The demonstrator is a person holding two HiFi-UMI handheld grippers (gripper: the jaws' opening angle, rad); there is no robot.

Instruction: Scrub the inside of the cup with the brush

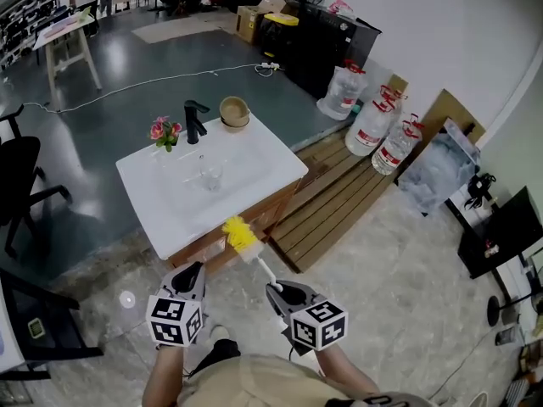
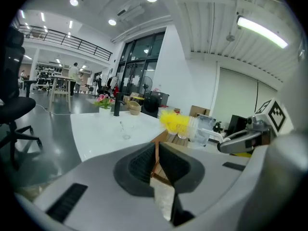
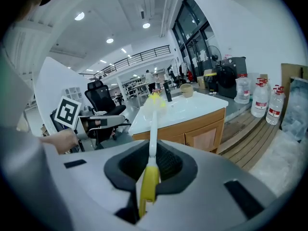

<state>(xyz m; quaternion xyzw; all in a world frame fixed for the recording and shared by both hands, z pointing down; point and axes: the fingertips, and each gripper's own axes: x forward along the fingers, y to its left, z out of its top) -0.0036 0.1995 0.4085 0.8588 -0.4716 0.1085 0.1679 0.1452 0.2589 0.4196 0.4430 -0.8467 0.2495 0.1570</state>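
A clear glass cup [image 1: 209,174] stands in the basin of the white sink counter [image 1: 144,176]; it also shows small in the left gripper view [image 2: 126,130]. My right gripper [image 1: 276,291] is shut on the white and yellow handle of a brush [image 3: 152,143]. The brush's yellow bristle head [image 1: 240,234] points at the counter's front edge, well short of the cup. In the left gripper view the brush head [image 2: 174,121] hangs to the right. My left gripper [image 1: 190,273] is shut with nothing in it [image 2: 156,160], level with the right gripper [image 3: 151,160] and to its left.
A black faucet [image 1: 195,121], pink flowers [image 1: 165,131] and a wooden bowl [image 1: 234,111] stand at the counter's back. A wooden slat platform [image 1: 339,202] and large water bottles [image 1: 373,125] lie to the right. A black office chair [image 1: 21,185] is at the left.
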